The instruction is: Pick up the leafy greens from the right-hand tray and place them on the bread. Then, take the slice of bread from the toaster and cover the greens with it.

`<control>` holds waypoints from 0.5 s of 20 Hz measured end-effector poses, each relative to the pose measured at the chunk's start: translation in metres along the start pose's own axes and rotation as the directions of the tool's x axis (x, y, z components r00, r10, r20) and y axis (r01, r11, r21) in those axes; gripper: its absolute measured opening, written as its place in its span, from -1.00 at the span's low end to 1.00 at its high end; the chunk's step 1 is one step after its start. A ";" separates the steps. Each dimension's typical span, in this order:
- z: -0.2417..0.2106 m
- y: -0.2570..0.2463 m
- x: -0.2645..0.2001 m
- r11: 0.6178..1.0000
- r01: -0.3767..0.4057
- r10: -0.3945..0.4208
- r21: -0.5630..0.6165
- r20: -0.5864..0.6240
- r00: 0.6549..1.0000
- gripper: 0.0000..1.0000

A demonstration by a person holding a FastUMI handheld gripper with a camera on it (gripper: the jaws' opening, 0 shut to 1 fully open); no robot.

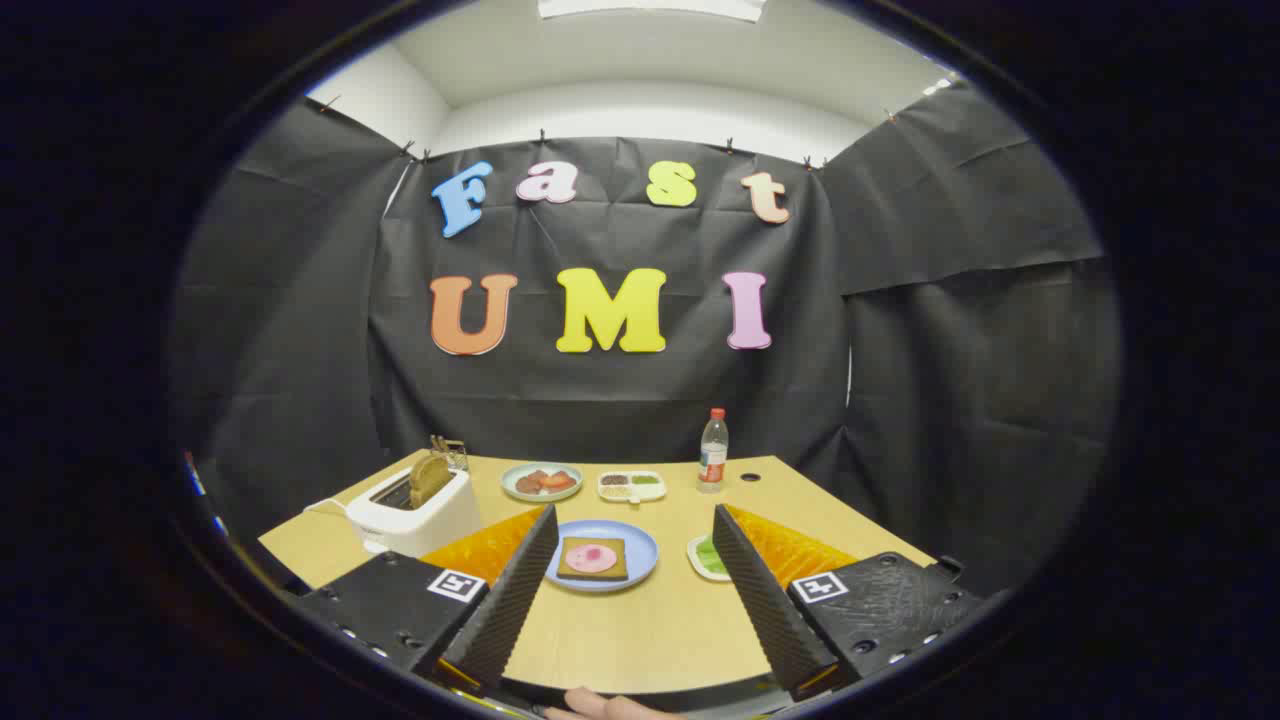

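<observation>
A blue plate [640, 570] lies on the wooden table just ahead of my fingers, holding a slice of bread [593, 558] topped with a pink round slice. The leafy greens [712, 556] rest on a small white tray [696, 556] to the right of the plate, partly hidden behind my right finger [755, 590]. A white toaster [418, 512] stands at the left with a brown bread slice [430, 478] sticking up from its slot. My gripper [635, 525] is open, held above the table's near side, with nothing between its fingers.
Farther back sit a pale plate of red food [541, 481], a white divided tray of toppings [632, 486] and a plastic bottle with a red cap [713, 451]. A small rack [450, 452] stands behind the toaster. A hand [610, 706] shows below the fingers.
</observation>
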State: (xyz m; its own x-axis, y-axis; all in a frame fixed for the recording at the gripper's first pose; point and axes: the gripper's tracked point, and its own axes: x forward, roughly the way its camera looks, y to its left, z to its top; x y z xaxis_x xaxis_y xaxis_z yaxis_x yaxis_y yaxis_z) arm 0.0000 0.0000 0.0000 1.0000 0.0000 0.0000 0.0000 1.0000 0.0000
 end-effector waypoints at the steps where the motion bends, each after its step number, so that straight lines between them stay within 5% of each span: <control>1: -0.001 0.000 0.000 1.000 -0.001 0.001 -0.002 -0.001 1.000 0.90; 10: -0.003 0.001 0.001 1.000 -0.006 0.006 -0.003 -0.011 1.000 0.90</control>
State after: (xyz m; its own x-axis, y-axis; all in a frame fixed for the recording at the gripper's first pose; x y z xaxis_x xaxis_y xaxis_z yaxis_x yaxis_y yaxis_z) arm 0.0006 0.0012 -0.0032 0.9999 0.0060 -0.0111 -0.0060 1.0000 -0.0030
